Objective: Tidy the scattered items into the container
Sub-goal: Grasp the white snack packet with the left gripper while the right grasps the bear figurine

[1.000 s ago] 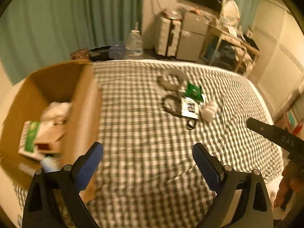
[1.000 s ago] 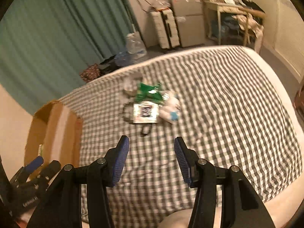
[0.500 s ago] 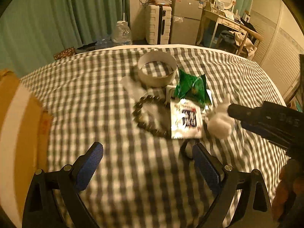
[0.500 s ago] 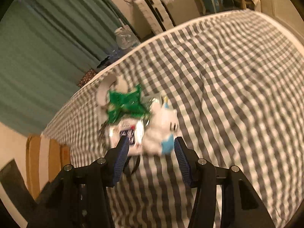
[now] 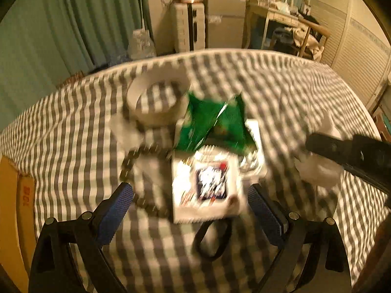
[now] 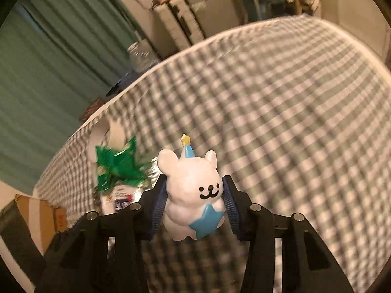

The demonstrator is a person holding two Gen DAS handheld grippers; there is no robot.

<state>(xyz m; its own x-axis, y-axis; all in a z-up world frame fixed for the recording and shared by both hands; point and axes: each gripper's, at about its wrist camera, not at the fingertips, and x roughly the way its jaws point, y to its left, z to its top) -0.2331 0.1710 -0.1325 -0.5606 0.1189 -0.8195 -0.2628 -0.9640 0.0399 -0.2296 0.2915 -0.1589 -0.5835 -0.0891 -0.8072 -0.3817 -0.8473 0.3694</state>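
White and glossy, with a blue star on its belly, the bear figurine (image 6: 193, 190) sits between the two blue pads of the right gripper (image 6: 194, 195), which is clenched on its flanks. The grip sits low on the body, probably so the rounded head cannot squirt out. Whether the bear has left the checked bedspread (image 6: 293, 122) I cannot tell.

Taking the silver packet (image 5: 207, 185) as landmark: the left gripper (image 5: 190, 210) hovers over its near edge with fingers spread wide and nothing between them, likely lining up to straddle it. A green wrapper (image 5: 212, 124) overlaps the packet's far edge, and a white tape ring (image 5: 156, 102) lies beyond that to the left. A dark bead bracelet (image 5: 136, 171) curls against the packet's left side; a black loop (image 5: 212, 239) lies just below it. The cardboard box (image 5: 12, 207), where everything should end up, stands well off to the packet's left.
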